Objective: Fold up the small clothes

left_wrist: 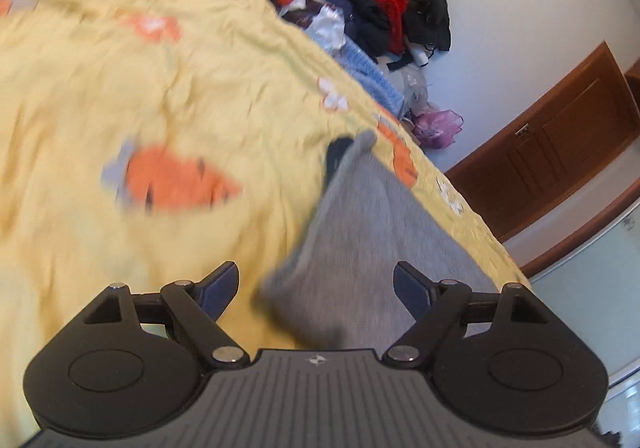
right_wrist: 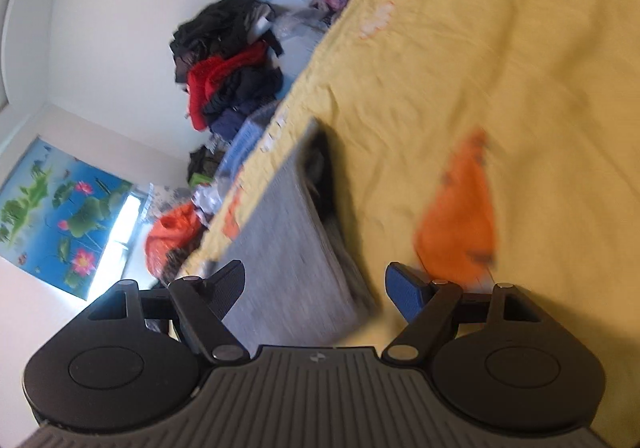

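Note:
A small grey garment (left_wrist: 372, 232) lies flat on the yellow bedsheet (left_wrist: 120, 96) printed with orange carrots, close to the bed's edge. Something dark shows at its far end. My left gripper (left_wrist: 316, 286) hangs just above the garment's near corner, jaws wide apart, nothing pressed between them. In the right wrist view the same grey garment (right_wrist: 288, 248) stretches away from my right gripper (right_wrist: 314, 290), which is also open over its near end, touching nothing that I can see. Both views are blurred.
Beyond the bed's far edge, a heap of clothes (left_wrist: 380, 0) in red, black and blue is piled against the white wall. A purple bag (left_wrist: 438, 126) lies by the heap. A brown wooden cabinet (left_wrist: 560, 136) stands nearby, and a lotus picture (right_wrist: 60, 216) hangs on a wall.

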`<state>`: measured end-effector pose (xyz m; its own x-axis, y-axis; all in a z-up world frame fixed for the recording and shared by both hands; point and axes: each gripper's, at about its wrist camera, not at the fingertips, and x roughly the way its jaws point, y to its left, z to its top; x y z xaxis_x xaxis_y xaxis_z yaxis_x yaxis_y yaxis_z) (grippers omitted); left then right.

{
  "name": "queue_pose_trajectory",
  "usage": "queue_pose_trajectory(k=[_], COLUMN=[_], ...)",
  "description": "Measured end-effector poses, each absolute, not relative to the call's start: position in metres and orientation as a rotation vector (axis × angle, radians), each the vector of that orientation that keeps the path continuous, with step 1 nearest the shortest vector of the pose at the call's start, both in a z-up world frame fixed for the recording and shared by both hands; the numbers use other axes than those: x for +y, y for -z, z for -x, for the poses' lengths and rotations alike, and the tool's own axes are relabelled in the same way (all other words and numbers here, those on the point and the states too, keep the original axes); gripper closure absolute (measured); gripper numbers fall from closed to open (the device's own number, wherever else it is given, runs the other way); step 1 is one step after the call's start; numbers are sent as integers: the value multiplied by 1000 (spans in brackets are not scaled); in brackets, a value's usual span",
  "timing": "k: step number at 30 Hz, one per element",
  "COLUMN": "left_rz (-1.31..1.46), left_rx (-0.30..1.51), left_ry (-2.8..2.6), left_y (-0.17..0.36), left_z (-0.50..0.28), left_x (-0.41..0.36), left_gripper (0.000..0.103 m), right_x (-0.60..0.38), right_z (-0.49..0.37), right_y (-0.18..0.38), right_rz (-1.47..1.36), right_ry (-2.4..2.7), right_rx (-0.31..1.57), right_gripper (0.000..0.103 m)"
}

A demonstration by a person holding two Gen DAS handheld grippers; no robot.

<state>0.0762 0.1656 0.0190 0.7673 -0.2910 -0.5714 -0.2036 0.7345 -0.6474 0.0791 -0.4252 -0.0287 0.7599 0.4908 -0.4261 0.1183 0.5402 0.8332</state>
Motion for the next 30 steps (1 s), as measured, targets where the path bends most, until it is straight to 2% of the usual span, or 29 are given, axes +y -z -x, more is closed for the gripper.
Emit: queue_pose_trajectory(k=[3,6,11,12,13,14,15,16,17,23,30], left_rz=[815,791,901,899,876,846,817,803,812,818,803], left_rx=[743,693,633,640,647,663,694,719,740,738,716], left_ry=[129,158,118,109,84,49,18,-9,-20,15,135], left_y=[-4,2,7,7,6,4,4,5,8,-6,-44], left_z=[-68,-78,-110,-116,-119,-123,-127,-130,-133,-121,-44], left_x=[150,135,131,128,123,120,118,118,122,134,153], left_gripper=[18,18,19,19,27,52,67,84,93,98,99], right_x=[-407,-393,-366,-359,-352,-347,-343,-341,-341,-344,-369], right_z=[-67,-76,-111,-118,-126,-132,-140,-142,-141,-128,-60], right_y=[31,29,29,30,30,33,39,45,48,33,-9], right_rz=[-924,-905,-941,-947,-949,-945,-939,-940,-945,-938,-936], right_ry=[-259,-264,-254,-254,-239,-215,-189,-166,-164,-204,-347], right_rx=[714,708,678,677,684,704,734,743,725,689,637], right_gripper=[23,24,24,28,45,61,87,88,88,88,89])
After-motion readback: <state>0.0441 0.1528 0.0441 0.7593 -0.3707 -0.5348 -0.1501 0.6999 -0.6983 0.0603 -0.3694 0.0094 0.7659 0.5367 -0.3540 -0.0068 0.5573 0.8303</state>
